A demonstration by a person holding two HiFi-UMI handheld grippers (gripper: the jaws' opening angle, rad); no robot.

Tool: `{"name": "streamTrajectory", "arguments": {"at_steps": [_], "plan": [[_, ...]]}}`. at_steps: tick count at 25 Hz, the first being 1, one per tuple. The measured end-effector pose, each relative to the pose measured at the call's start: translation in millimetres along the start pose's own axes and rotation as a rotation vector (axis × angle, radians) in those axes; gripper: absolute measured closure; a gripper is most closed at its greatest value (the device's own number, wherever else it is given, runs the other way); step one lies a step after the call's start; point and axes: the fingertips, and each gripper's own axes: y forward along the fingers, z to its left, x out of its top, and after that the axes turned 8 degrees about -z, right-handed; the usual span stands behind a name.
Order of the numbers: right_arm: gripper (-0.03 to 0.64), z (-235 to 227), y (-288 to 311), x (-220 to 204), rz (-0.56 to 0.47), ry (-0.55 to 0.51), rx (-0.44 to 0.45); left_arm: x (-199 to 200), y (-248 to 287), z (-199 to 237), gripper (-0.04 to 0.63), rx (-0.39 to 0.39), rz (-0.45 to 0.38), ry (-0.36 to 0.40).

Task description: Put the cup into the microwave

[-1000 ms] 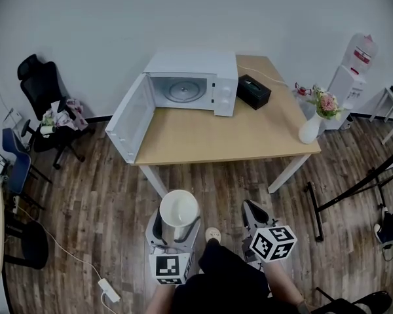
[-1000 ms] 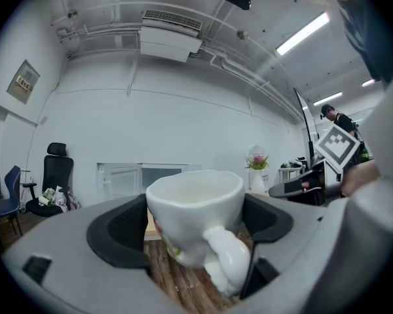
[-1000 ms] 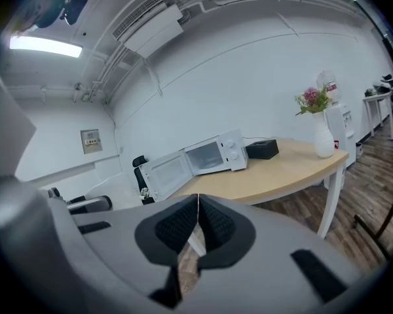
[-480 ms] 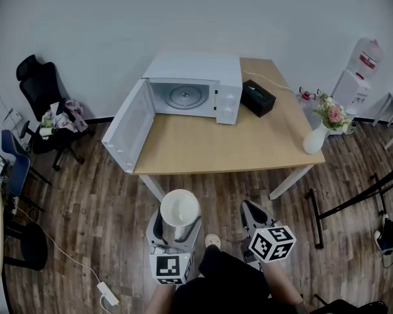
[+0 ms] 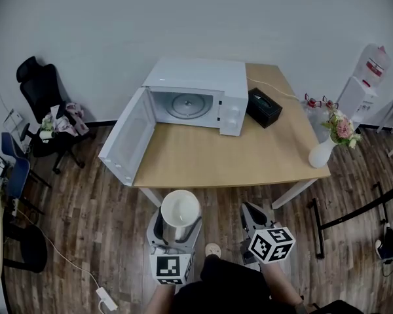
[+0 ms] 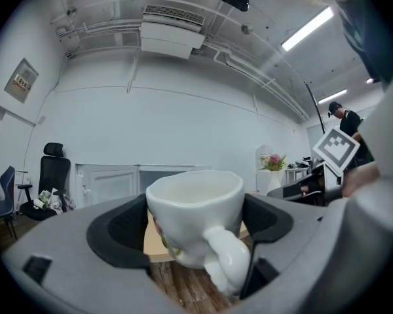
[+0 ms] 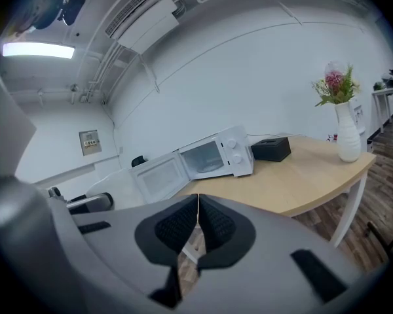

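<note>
Cup [image 5: 179, 209], pinched upright by the left claw [image 6: 196, 224] at lower centre, well short of the bench [image 5: 249, 156], could slip on its rounded wall or clip the open door [image 5: 124, 148] of the microwave [image 5: 206, 77]; the right claw [image 7: 197, 224] is pressed together, empty.

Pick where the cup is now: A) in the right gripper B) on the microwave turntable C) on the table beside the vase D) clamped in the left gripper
D: the cup sits between the jaws of the left gripper; the right gripper is shut on nothing, the microwave empty.
</note>
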Motion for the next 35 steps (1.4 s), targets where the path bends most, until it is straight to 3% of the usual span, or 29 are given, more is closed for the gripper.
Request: {"name": "streamTrajectory", "arguments": {"at_steps": [8, 20, 35], "plan": [[0.623, -15, 49, 6, 0.023, 0.014, 0.034, 0, 52, 11, 0.152, 0.005, -0.013, 0.008], [0.622, 8, 136, -36, 0.216, -0.006, 0.231, -3, 117, 19, 0.152, 0.007, -0.034, 0.007], [0.623, -16, 157, -18, 0.213, 0.010, 0.226, 4, 152, 24, 0.152, 0.018, -0.022, 0.033]]}}
